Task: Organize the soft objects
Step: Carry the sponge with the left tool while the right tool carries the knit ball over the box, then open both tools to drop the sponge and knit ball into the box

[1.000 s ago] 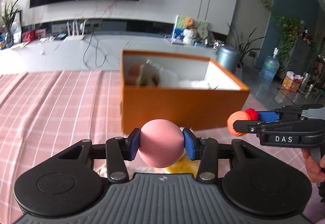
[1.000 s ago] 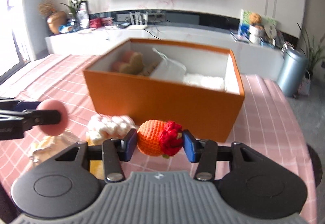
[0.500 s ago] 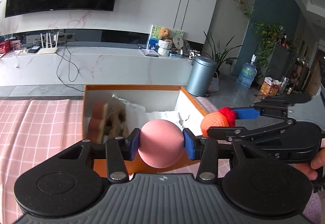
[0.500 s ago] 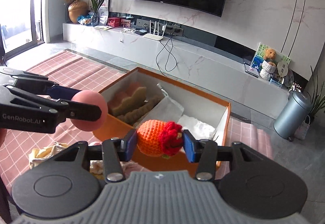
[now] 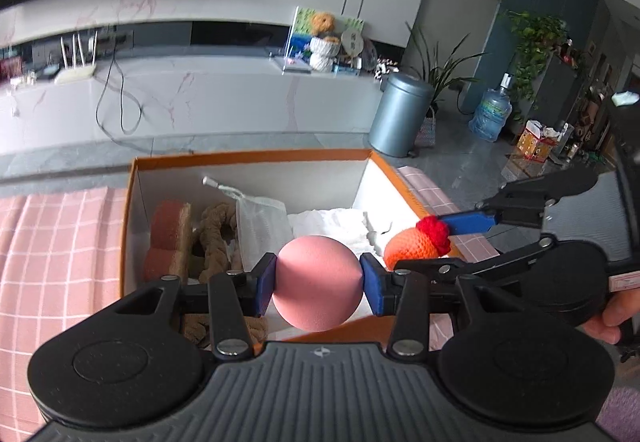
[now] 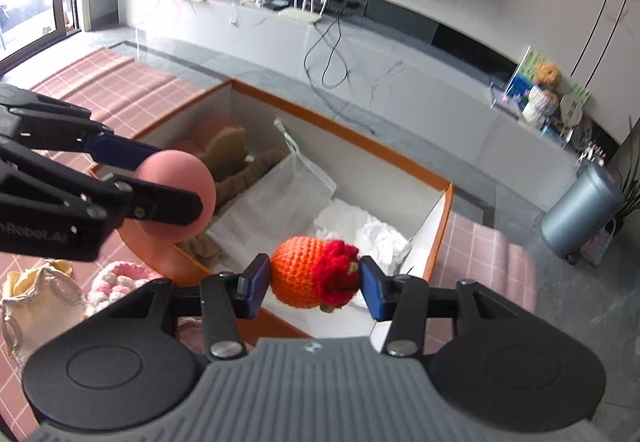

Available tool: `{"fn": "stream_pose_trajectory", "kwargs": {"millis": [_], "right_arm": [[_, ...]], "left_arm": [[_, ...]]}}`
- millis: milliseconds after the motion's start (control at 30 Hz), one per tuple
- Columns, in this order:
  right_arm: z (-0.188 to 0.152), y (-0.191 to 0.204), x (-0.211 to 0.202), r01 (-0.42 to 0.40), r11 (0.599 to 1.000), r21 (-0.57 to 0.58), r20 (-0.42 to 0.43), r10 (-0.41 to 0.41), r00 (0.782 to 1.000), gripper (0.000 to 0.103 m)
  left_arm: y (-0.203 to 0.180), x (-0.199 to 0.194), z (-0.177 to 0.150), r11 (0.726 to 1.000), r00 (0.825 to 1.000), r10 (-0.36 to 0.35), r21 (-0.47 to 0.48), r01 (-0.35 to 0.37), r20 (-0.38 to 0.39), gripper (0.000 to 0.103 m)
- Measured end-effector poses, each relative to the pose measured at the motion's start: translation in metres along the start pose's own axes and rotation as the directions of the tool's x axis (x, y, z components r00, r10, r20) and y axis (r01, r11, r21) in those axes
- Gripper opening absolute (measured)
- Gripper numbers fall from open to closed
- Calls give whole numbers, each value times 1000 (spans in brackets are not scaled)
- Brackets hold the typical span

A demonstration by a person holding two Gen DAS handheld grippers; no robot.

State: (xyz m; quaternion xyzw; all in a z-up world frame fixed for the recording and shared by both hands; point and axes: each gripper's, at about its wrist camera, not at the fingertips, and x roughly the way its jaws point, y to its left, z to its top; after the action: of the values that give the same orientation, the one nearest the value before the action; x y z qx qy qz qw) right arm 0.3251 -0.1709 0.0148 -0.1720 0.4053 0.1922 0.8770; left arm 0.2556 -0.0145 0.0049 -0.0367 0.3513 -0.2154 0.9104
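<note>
My left gripper (image 5: 318, 284) is shut on a pink foam ball (image 5: 318, 282) and holds it over the open orange box (image 5: 248, 155). The ball also shows in the right wrist view (image 6: 182, 195). My right gripper (image 6: 316, 284) is shut on an orange crocheted fruit with a red top (image 6: 310, 272), above the box's right half; it also shows in the left wrist view (image 5: 416, 244). Inside the box lie a pink-and-tan sponge (image 5: 170, 238), a brown rope toy (image 5: 214, 238), a white mesh bag (image 5: 260, 226) and white crumpled cloth (image 5: 332, 219).
A pink checked cloth (image 5: 52, 262) covers the table. On it, left of the box, lie a cream pouch (image 6: 38, 300) and a pink-and-white knitted item (image 6: 116, 280). A grey bin (image 6: 580, 209) stands on the floor beyond the table.
Both grippers have risen and moved forward with their objects, from in front of the box to above its opening. Both views now look down into the box.
</note>
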Motion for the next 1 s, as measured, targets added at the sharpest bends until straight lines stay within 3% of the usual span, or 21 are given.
{"fn": "stream_pose_trajectory", "kwargs": {"millis": [300,467,767,900,1000], "right_arm": [[10,-21,72,-46,998,38,-151,52,987,49],[8,-22,91,-20,999,31,-206,26,978,49],[11,-27,78,7,999,45,-170,1,985,57],[9,-31,49,135,990,47,-70,-131,989,56],[4,-32,33,156,986,56,-28,-154,988,53]], "left_arm": [[10,35,6,1000,998,-7,-30,5,-65,51],[12,47,8,1000,996,-13,-24,10,-91,51],[11,56,10,999,993,-25,-39,21,-120,51],[7,64,11,997,989,-52,-61,44,-140,51],[-3,79,12,998,983,-52,-54,43,-176,51]]}}
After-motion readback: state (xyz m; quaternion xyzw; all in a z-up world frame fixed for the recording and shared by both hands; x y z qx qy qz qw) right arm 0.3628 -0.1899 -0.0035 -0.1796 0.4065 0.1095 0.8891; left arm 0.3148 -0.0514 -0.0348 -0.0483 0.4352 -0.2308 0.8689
